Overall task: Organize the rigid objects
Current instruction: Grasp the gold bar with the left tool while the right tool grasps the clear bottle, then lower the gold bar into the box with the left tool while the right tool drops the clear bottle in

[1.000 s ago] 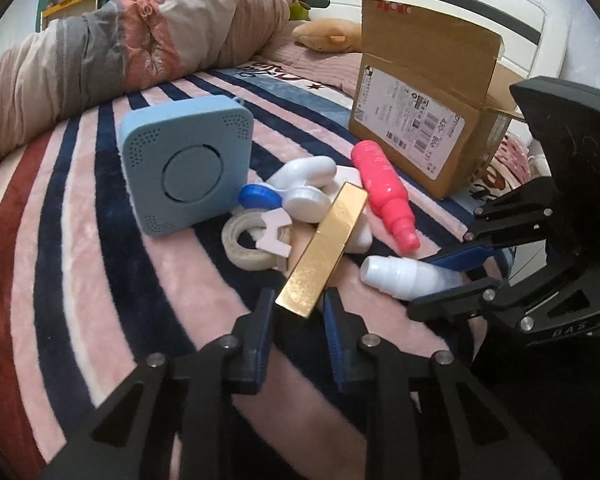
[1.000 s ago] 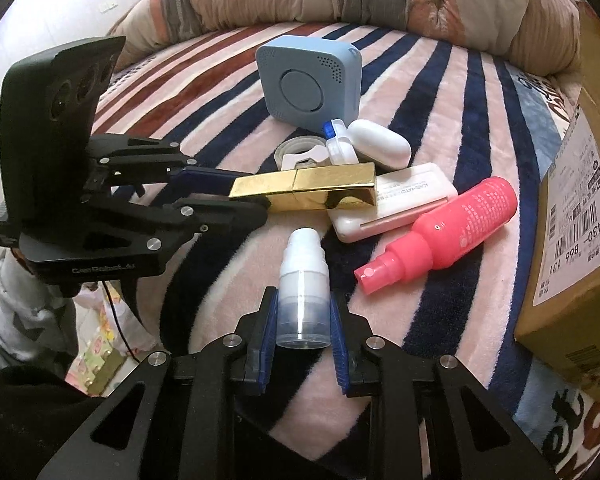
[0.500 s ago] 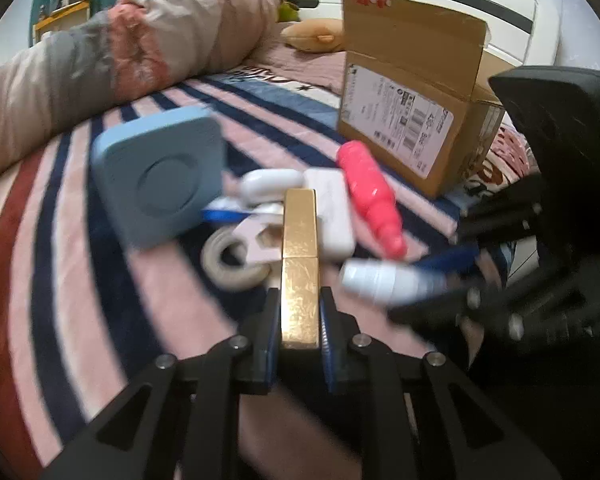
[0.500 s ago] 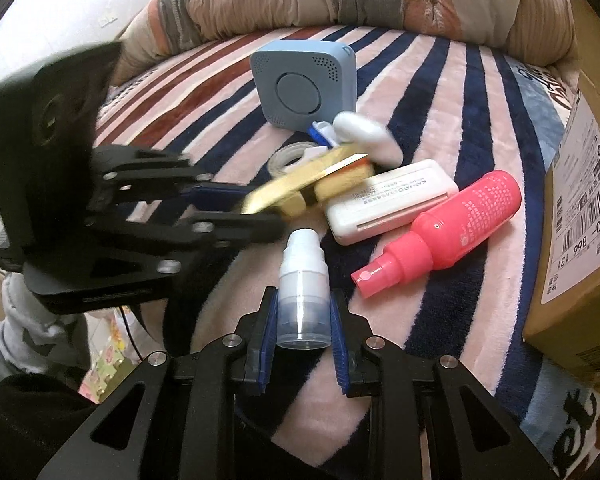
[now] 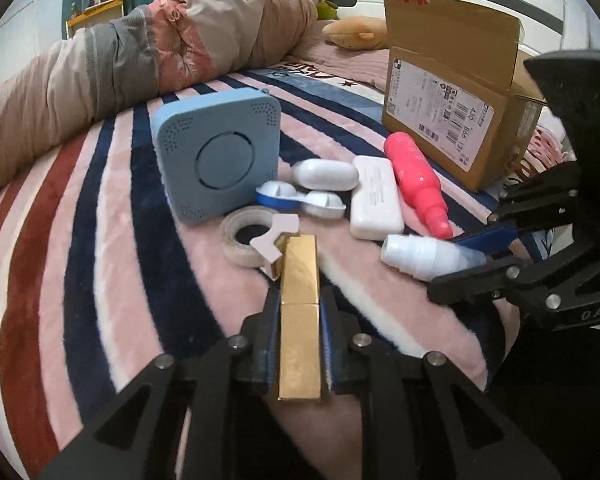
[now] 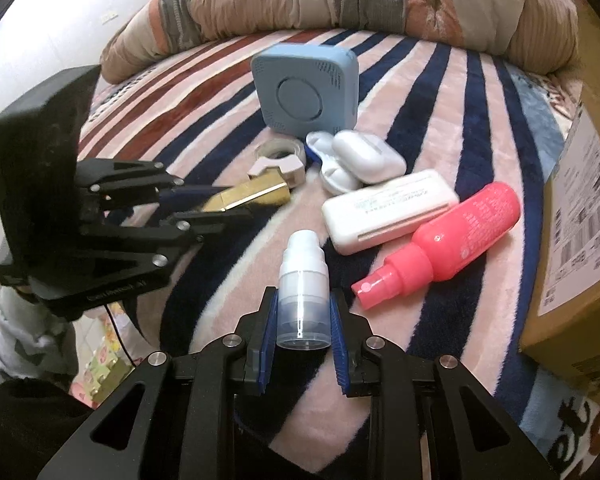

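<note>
My left gripper (image 5: 299,312) is shut on a long gold box (image 5: 300,312), held just above the striped blanket; the gold box also shows in the right wrist view (image 6: 252,196). My right gripper (image 6: 303,320) is shut on a small white pump bottle (image 6: 303,280), which also shows in the left wrist view (image 5: 428,254). On the blanket lie a blue square device (image 5: 220,160), a tape roll (image 5: 246,236), a blue-and-white contact lens case (image 5: 300,200), a white oval case (image 5: 326,174), a white flat case (image 5: 376,198) and a pink spray bottle (image 5: 418,184).
An open cardboard box (image 5: 448,92) stands at the right on the bed. A rolled quilt (image 5: 140,52) lies along the back. A plush toy (image 5: 356,32) lies behind the box. The blanket's edge drops off at the left in the right wrist view (image 6: 112,344).
My left gripper closed on the gold box, turned it straight along the fingers and drew it back from the pile. My right gripper kept its hold on the pump bottle.
</note>
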Available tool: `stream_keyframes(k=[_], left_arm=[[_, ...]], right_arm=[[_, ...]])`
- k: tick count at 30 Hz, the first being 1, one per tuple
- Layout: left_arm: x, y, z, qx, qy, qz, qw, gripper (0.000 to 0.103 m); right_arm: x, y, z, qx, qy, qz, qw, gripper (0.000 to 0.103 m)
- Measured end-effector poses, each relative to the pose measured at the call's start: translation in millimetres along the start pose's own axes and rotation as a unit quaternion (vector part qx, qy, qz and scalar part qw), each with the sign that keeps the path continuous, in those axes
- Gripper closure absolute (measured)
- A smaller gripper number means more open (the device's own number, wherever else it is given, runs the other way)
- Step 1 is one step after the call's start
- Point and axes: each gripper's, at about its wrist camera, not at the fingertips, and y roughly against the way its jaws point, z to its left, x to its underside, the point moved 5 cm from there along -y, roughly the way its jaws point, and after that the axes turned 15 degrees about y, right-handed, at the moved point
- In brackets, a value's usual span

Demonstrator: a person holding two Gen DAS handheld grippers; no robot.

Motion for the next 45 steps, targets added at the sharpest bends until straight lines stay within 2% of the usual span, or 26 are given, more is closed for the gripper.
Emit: stream_keyframes(k=[2,5,8,10,12,15,17,19,23,25,29,31,32,33,35,37,41,43,45], left_arm=[[-1.9,8.4,-1.5,-0.002,0.0,0.0,1.0,0.088],[-10.8,36.7,-7.0,-0.009,-0.01,-0.018,0.9998,0.088],[-30.8,77.8,-17.5,-0.017,-0.013,-0.052,0.9984,0.088],[-50.7,106.5,-31.0,-0.008,-0.017,-0.078,0.9968,0.088],[-75.0,131.6,-56.5,0.004,-0.035,-0.105,0.9938,0.088],[-115.8,152.5,-110.9,0.034,-0.073,-0.13,0.9883,0.088],[-140.0,148.7,-144.8,0.055,-0.088,-0.125,0.9868,0.088],[-164.0,127.3,-178.8,0.071,-0.1,-0.098,0.9876,0.088],[-192.6,64.8,-211.5,0.054,-0.102,-0.023,0.993,0.088],[-198.1,32.8,-217.0,0.037,-0.099,0.013,0.9943,0.088],[-193.5,1.4,-219.2,0.003,-0.103,0.047,0.9936,0.088],[-187.5,-0.7,-224.7,-0.002,-0.104,0.048,0.9934,0.084],[-188.4,-0.6,-224.3,-0.005,-0.103,0.047,0.9936,0.074],[-188.9,2.5,-223.3,-0.007,-0.101,0.042,0.994,0.061],[-191.6,10.8,-220.9,-0.006,-0.098,0.028,0.9948,0.051],[-198.7,13.3,-220.0,0.004,-0.095,0.022,0.9952,0.05],[-204.5,40.9,-206.4,0.009,-0.08,-0.005,0.9968,0.039],[-206.2,60.9,-193.0,0.009,-0.069,-0.023,0.9973,0.034],[-206.7,78.3,-177.7,0.007,-0.057,-0.039,0.9976,0.021]], right_arm=[[-3.7,8.2,2.7,0.004,0.007,-0.01,1.0,0.083],[-13.5,30.9,8.5,-0.012,0.013,-0.044,0.999,0.083],[-24.4,64.2,10.7,-0.011,0.021,-0.086,0.996,0.083],[-29.5,93.4,9.0,-0.002,0.025,-0.12,0.993,0.083],[-31.0,124.6,3.1,0.014,0.028,-0.15,0.988,0.083],[-24.0,163.9,-20.1,0.065,0.011,-0.176,0.982,0.083],[-16.4,181.0,-41.2,0.102,-0.011,-0.18,0.978,0.083],[-6.1,192.9,-71.0,0.132,-0.045,-0.177,0.974,0.083],[6.8,186.1,-121.9,0.181,-0.086,-0.131,0.971,0.083],[13.0,174.8,-143.6,0.183,-0.099,-0.105,0.973,0.083],[23.2,159.8,-164.1,0.177,-0.103,-0.076,0.976,0.083],[30.9,157.4,-167.5,0.17,-0.106,-0.07,0.977,0.082],[32.0,155.3,-164.5,0.167,-0.106,-0.069,0.978,0.082],[31.5,153.1,-166.1,0.164,-0.105,-0.068,0.979,0.079],[31.5,152.5,-168.9,0.162,-0.105,-0.068,0.979,0.071],[28.8,152.8,-166.4,0.159,-0.104,-0.075,0.979,0.054],[22.6,159.5,-154.1,0.152,-0.092,-0.096,0.979,0.036],[15.4,166.9,-145.7,0.161,-0.079,-0.109,0.978,0.02],[7.1,175.8,-135.0,0.175,-0.066,-0.124,0.974,0.012]])
